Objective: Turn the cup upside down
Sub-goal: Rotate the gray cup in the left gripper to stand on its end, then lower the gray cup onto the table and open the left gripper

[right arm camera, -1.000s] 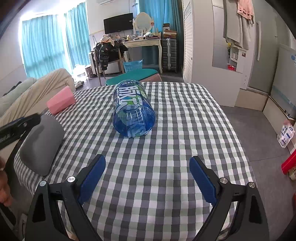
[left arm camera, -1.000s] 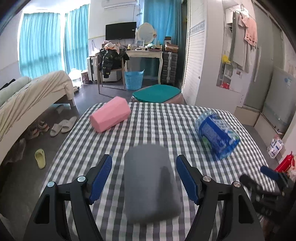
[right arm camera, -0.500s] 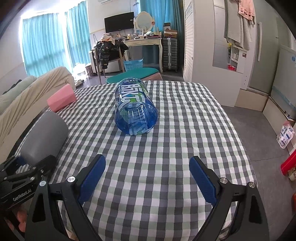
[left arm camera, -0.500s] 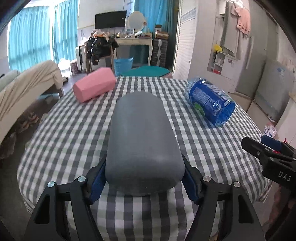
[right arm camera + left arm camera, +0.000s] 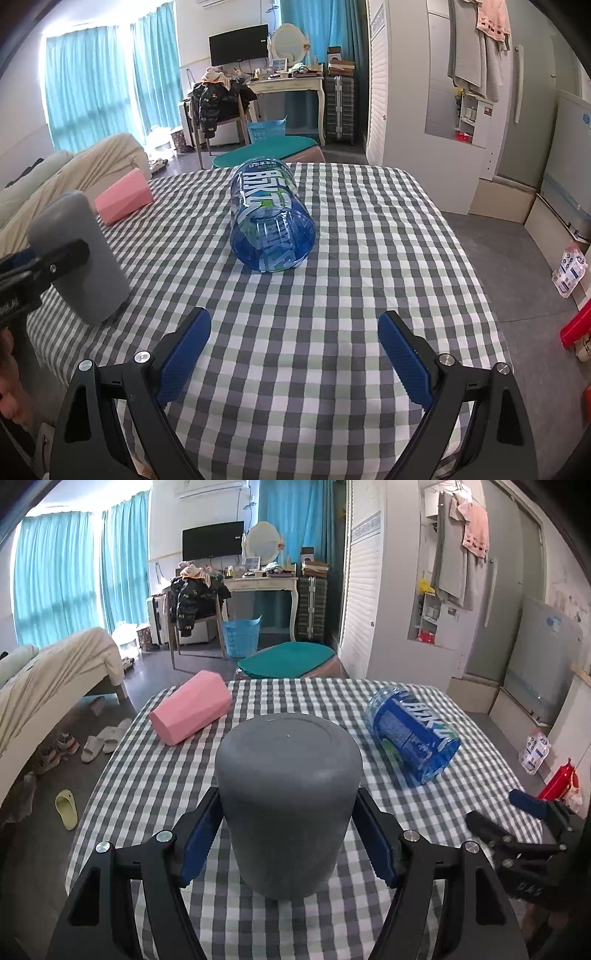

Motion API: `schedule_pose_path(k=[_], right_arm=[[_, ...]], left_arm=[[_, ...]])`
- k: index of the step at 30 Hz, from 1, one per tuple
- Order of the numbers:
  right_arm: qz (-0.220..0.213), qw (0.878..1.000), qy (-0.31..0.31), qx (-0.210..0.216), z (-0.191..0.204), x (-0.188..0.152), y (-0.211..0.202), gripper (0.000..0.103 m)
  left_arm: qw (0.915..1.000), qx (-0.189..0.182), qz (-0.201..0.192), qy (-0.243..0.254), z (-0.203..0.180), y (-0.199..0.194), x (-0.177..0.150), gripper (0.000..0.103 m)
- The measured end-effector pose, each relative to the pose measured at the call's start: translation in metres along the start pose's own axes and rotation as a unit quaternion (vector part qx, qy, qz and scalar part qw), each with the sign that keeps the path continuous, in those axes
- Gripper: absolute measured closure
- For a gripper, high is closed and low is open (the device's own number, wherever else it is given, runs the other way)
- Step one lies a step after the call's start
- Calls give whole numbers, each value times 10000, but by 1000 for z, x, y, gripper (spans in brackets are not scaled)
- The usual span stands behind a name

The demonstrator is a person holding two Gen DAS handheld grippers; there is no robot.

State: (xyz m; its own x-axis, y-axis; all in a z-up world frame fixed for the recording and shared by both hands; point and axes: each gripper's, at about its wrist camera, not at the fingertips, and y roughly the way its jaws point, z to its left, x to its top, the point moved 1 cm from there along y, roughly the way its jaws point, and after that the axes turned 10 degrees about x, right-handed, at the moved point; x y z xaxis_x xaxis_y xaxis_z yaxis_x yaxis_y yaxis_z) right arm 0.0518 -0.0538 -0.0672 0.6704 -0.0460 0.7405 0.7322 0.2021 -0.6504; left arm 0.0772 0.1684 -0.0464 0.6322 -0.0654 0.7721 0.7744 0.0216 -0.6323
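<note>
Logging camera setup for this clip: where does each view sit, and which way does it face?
Left wrist: on the left claw, facing forward across the table; its fingers clamp the grey cup.
Right wrist: on the right claw, open over the checked tablecloth, facing the blue bottle.
Shared: cup, bottle, pink block; each also shows the other claw.

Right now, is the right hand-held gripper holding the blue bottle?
No: the right hand-held gripper is open over bare tablecloth, and the blue bottle lies on its side farther away, untouched.
</note>
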Motion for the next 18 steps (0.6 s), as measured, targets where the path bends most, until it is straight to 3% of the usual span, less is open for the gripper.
schedule_pose_path(k=[5,14,18], right_arm=[[-45,10000,71,-52,-8,3,-2,11],[-31,10000,-26,-18,0,3,-1,11],[-79,9999,-88,-63,6,4,-6,11]], left_arm=[[9998,-42,118,-164,7,0,-13,30],[10000,-31,-61,-52,5,-9,-20,29],[9999,-20,-109,-23,5,-16,-24,20]])
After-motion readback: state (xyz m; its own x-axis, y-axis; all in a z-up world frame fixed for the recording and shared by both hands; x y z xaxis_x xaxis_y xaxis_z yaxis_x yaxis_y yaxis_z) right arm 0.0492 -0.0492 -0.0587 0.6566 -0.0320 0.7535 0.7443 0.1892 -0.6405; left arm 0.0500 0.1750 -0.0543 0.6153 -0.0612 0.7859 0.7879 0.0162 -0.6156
